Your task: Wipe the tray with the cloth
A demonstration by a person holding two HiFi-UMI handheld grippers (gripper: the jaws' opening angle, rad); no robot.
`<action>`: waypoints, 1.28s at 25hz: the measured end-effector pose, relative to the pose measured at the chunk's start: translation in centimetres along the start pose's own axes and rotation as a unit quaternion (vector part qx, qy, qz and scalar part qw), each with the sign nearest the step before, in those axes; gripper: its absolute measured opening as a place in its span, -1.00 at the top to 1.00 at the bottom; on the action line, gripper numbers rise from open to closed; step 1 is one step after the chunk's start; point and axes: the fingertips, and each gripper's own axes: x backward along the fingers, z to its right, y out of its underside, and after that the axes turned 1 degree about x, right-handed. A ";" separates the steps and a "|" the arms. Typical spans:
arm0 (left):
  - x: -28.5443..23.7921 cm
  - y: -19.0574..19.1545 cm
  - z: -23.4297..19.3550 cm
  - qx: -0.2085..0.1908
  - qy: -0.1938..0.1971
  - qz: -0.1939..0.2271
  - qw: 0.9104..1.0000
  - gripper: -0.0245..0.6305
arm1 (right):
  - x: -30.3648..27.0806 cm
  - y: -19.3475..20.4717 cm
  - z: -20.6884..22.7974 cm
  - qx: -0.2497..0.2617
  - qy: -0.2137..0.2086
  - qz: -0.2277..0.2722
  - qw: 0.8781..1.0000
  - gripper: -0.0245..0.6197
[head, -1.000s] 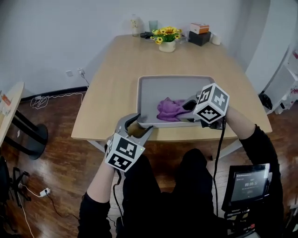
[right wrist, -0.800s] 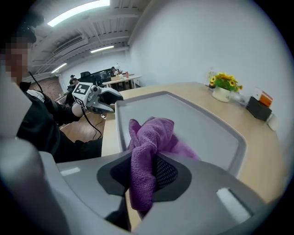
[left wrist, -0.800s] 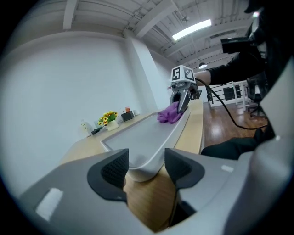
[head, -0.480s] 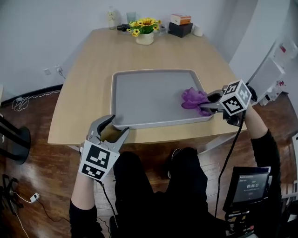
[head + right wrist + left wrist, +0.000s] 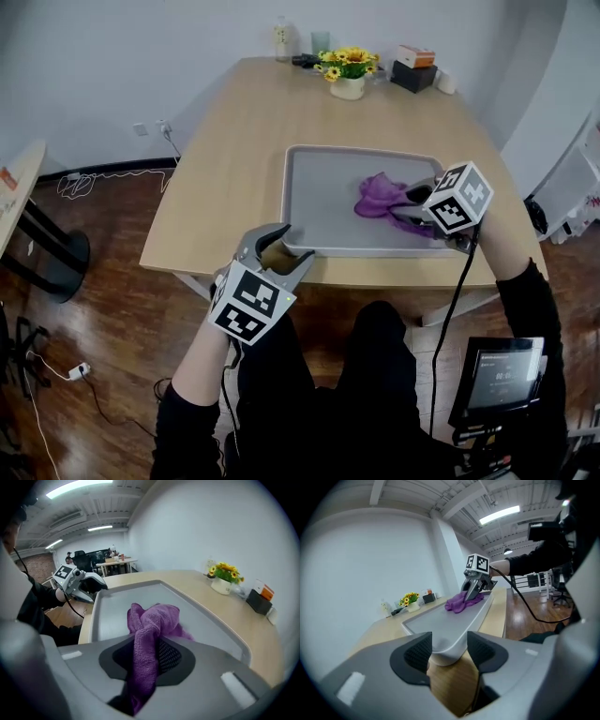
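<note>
Wiping is under way. The right gripper (image 5: 411,201) is clamped on the purple cloth (image 5: 378,194), which lies on the right half of the tray (image 5: 323,211). The left gripper (image 5: 279,247) pinches the tray's near left corner. The tray's left half probably remains to wipe. Half a second ago the cloth lay against the tray's right rim; it has since come inward.

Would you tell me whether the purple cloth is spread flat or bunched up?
Bunched up: the cloth sits in a crumpled heap on the tray, pinched in the right hand-held gripper.

The cloth (image 5: 378,195) looks coarse-knit, the tray (image 5: 323,202) smooth matt, the table (image 5: 244,141) wood
</note>
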 end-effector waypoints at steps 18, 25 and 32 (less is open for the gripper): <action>0.2 0.7 -0.1 -0.014 -0.008 0.003 1.000 0.25 | -5.7 -6.1 -3.7 0.056 -0.048 -0.001 0.997 0.68; 0.6 0.4 -0.2 -0.027 -0.018 -0.001 0.999 0.26 | 2.7 4.5 5.2 -0.030 0.054 -0.048 0.997 0.68; 0.6 0.2 -0.2 -0.022 -0.013 0.000 1.000 0.26 | 3.5 4.9 6.5 -0.047 0.069 -0.050 0.995 0.69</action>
